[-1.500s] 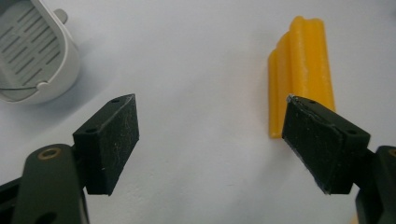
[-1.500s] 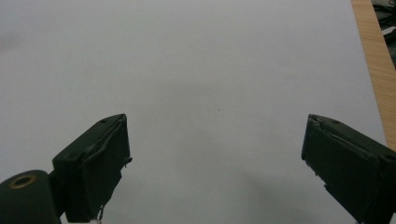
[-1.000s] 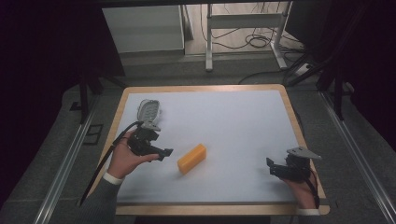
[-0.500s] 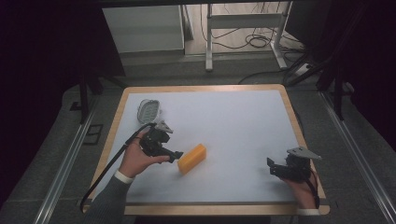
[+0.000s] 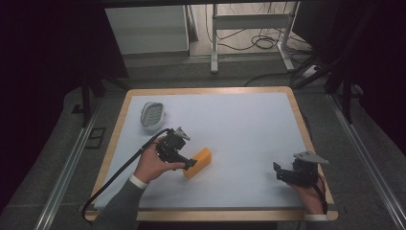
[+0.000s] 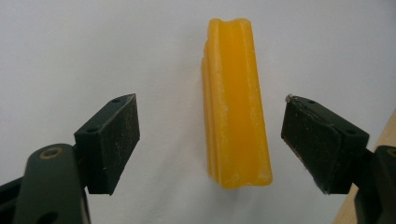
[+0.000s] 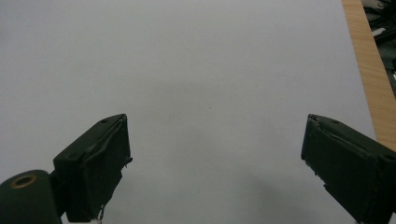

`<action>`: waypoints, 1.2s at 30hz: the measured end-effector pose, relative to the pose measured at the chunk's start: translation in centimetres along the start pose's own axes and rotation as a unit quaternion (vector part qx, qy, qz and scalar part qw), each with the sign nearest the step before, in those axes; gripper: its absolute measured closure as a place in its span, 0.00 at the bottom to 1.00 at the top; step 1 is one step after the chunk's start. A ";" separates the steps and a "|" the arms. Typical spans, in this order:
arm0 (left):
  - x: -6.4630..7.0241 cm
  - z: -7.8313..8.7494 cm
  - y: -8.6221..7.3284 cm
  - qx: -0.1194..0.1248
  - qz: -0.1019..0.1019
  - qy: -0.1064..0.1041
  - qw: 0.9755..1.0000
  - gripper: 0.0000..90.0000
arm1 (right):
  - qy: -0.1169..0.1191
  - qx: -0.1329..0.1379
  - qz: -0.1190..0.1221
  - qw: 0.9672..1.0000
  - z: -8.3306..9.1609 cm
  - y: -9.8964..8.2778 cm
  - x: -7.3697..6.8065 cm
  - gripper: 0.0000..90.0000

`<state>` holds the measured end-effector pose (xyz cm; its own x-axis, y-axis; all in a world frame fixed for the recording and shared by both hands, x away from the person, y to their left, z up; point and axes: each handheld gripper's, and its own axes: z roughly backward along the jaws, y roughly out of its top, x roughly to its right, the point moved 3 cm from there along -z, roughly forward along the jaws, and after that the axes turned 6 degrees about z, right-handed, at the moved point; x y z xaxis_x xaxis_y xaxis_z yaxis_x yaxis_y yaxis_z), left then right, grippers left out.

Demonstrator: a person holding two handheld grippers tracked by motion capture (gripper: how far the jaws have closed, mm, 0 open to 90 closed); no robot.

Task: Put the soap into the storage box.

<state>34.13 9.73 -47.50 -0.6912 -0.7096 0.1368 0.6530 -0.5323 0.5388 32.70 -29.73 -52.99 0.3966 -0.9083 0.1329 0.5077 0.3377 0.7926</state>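
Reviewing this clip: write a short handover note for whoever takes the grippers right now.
Left gripper: open, jaws either side of the yellow block, not touching it.
Right gripper: open, holding nothing, over bare mat near the table's right edge.
Yellow block lies flat on the mat, left of centre. A white oval dish sits toward the far left corner.
Done: left gripper lined up on the block.
Left: close on the block and lift it.

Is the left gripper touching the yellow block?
Apart. The left gripper view shows the left gripper open, white table visible between each jaw and the block.
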 end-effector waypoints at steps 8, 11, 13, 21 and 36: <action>0.6 -1.1 0.4 -0.010 -0.003 -0.002 1.000 0.22 | 0.004 0.002 0.006 1.000 -0.1 0.0 -0.2 0.09; 0.8 -1.4 0.5 -0.009 -0.002 -0.007 1.000 0.22 | 0.004 0.005 0.005 1.000 0.0 0.1 -0.2 0.09; 0.9 -1.7 0.5 -0.013 -0.003 -0.005 1.000 0.22 | 0.004 0.006 0.004 1.000 0.0 0.1 -0.2 0.09; 0.9 -2.6 0.5 -0.025 0.002 -0.006 1.000 0.23 | 0.004 -0.003 0.007 1.000 -0.3 0.0 -0.4 0.09; 1.4 -6.2 0.0 -0.061 0.014 0.012 0.998 0.46 | -0.001 -0.009 0.004 1.000 -0.5 -0.2 -0.2 0.09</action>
<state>35.10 5.81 -52.47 -0.6661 -0.7346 0.1294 0.7055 -0.5642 0.4290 32.88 -29.49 -53.44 0.3992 -0.9059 0.1412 0.5186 0.3501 0.7801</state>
